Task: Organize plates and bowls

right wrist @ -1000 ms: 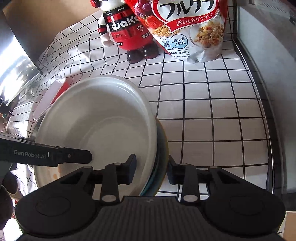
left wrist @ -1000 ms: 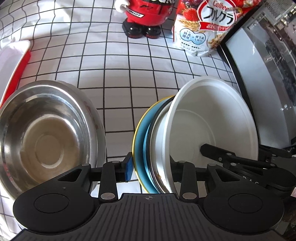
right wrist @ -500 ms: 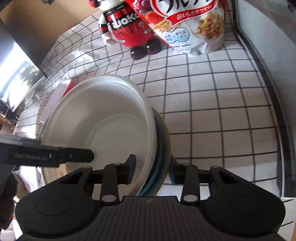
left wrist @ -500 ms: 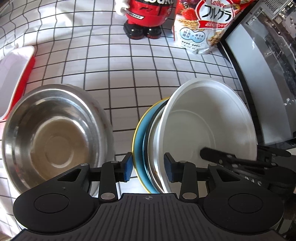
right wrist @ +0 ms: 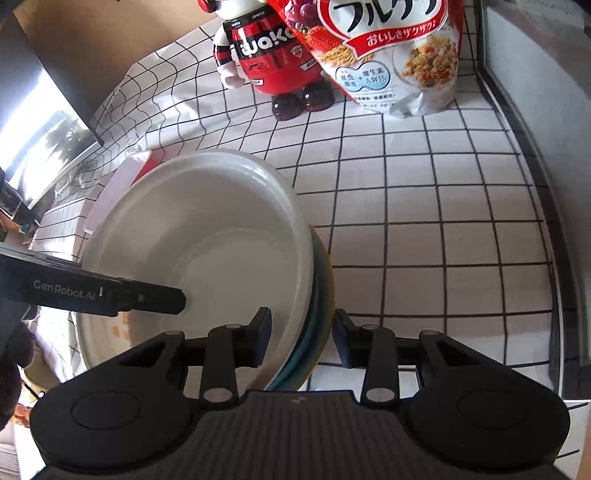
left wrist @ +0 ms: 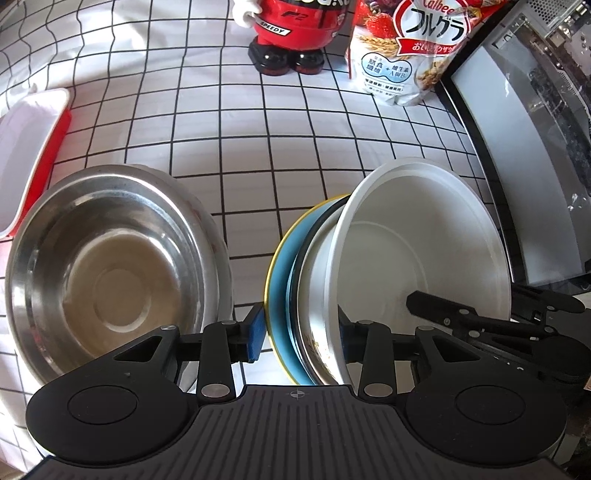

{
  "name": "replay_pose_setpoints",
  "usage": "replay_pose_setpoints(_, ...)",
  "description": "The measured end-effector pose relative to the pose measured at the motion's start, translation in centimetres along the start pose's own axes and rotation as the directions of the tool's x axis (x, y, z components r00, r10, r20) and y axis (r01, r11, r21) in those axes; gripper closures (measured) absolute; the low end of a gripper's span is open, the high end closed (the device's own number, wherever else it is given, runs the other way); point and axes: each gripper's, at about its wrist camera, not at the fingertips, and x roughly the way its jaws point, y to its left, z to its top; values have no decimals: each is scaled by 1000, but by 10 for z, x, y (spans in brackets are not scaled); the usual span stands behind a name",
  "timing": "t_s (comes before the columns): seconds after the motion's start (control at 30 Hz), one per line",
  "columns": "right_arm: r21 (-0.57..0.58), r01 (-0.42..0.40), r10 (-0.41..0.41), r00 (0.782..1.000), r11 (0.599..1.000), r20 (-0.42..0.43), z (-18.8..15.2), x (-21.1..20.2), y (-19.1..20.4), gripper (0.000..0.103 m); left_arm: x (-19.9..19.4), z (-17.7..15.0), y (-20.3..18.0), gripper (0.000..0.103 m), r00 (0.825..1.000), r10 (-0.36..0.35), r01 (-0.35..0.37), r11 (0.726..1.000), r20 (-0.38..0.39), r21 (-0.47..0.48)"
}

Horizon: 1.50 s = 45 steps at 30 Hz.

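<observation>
A stack of dishes is held up over the checked cloth: a white bowl (left wrist: 424, 251) on top, a dark-rimmed plate under it, and a blue plate with a yellow rim (left wrist: 280, 280) at the bottom. My left gripper (left wrist: 301, 332) is shut on the stack's left rim, one pad under the blue plate and one inside the bowl. My right gripper (right wrist: 301, 339) is shut on the opposite rim of the same white bowl (right wrist: 207, 251). The right gripper (left wrist: 461, 293) shows in the left wrist view. One finger (right wrist: 147, 295) of the left gripper reaches into the bowl in the right wrist view. A steel bowl (left wrist: 110, 266) sits on the cloth left of the stack.
A red tray with a white lid (left wrist: 29, 147) lies beyond the steel bowl at the far left. At the back stand a red toy figure (left wrist: 291, 33) and a cereal bag (left wrist: 410, 55). A dark-framed glass panel (left wrist: 517, 166) borders the cloth on the right.
Both views have shifted only slightly against the cloth. The stack stays between both pairs of jaws, and the steel bowl has not moved.
</observation>
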Motion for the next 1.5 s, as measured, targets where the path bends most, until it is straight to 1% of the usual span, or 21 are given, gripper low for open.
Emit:
replay_pose_setpoints(0.07,0,15,-15,1000,1000,9,1,-1,0,65,-1,0,0,64,1000,0,0,1000,-2,-7)
replay_pose_setpoints(0.17,27,5,-5,1000,1000,5,3,-2,-3,62,-3,-1,-2,63,1000,6,-6,1000,0,5)
replay_pose_setpoints(0.27,44,2,-3,1000,999,19,5,-6,-2,61,-4,-1,0,63,1000,-4,4,1000,0,-5)
replay_pose_setpoints(0.4,27,8,-9,999,1000,42,8,-10,5,61,-4,-2,0,62,1000,-10,10,1000,3,-6)
replay_pose_setpoints(0.5,30,21,-22,1000,999,20,10,-3,6,61,-4,-1,0,62,1000,-11,11,1000,1,-10)
replay_pose_setpoints(0.6,49,17,-16,1000,999,-15,9,6,5,63,-4,-1,2,63,1000,-13,14,1000,2,-24)
replay_pose_setpoints(0.77,52,16,-14,999,999,-38,4,12,3,68,-3,1,4,65,1000,-9,9,999,-9,-40)
replay_pose_setpoints(0.97,50,9,-8,999,999,-37,2,10,-2,68,-1,0,-1,63,1000,6,-7,1000,-16,-29)
replay_pose_setpoints(1.27,58,-9,11,999,998,-35,2,6,-7,68,1,4,-1,61,1000,10,-10,1000,-13,-24)
replay_pose_setpoints(1.33,59,-6,8,999,998,-31,1,6,-9,68,2,6,-1,61,1000,9,-9,1000,-14,-26)
replay_pose_setpoints(1.4,60,16,-15,999,998,-29,2,6,-11,68,6,7,-1,61,1000,10,-11,1000,-21,-24)
replay_pose_setpoints(1.5,90,-9,13,999,996,-40,1,8,-16,68,8,8,-4,59,999,19,-20,1000,-30,-14)
